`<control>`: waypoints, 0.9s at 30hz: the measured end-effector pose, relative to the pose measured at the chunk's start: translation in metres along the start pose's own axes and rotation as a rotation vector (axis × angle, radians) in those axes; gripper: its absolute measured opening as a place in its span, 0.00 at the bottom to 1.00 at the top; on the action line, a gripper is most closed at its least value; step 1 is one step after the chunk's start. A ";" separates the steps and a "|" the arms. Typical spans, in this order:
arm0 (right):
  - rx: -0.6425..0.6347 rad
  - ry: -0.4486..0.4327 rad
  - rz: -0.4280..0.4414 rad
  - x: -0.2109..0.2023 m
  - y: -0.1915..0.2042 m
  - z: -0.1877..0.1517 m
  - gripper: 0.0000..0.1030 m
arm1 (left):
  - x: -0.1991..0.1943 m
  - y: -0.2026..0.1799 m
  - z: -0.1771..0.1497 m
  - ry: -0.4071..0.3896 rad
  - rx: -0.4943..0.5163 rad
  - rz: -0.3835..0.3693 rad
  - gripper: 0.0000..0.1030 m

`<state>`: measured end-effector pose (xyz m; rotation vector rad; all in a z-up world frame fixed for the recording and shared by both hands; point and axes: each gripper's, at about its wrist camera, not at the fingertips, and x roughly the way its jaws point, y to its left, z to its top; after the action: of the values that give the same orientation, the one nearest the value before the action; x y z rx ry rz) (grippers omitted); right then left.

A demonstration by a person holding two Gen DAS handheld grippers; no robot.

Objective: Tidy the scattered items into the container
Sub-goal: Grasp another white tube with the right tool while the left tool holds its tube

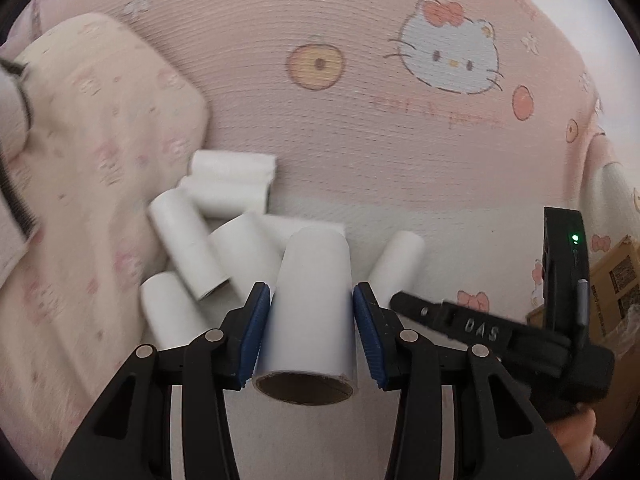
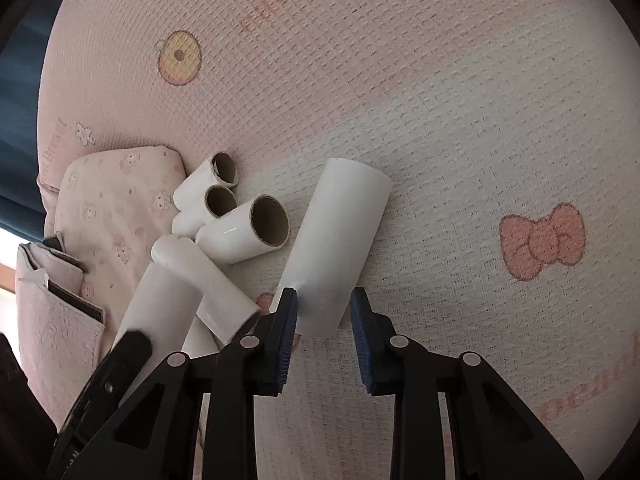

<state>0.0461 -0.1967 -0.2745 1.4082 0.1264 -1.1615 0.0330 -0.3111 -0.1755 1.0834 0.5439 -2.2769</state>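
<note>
Several white cardboard tubes lie on a pink Hello Kitty bedsheet (image 1: 400, 140). My left gripper (image 1: 312, 332) is shut on one white tube (image 1: 310, 312), its brown open end facing the camera. Behind it a pile of tubes (image 1: 224, 216) lies beside a pillow (image 1: 92, 160). My right gripper (image 2: 323, 334) is open with its blue pads on either side of the near end of another white tube (image 2: 340, 240), which lies on the sheet. The right gripper also shows in the left wrist view (image 1: 404, 300), beside a lone tube (image 1: 396, 264). The pile (image 2: 240, 224) shows left of it.
A pink fabric pouch with a dark rim (image 2: 56, 292) lies at the far left in the right wrist view, next to the pillow (image 2: 116, 208). A cardboard box (image 1: 616, 280) stands at the right edge in the left wrist view.
</note>
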 end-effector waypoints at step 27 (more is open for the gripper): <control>0.127 -0.037 0.045 -0.024 -0.040 0.009 0.33 | 0.084 -0.016 -0.017 0.172 -0.115 -0.228 0.45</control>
<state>0.0019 -0.1809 -0.2834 1.4927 -0.0052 -1.1743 -0.0116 -0.3149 -0.2509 1.2201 0.8978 -2.3221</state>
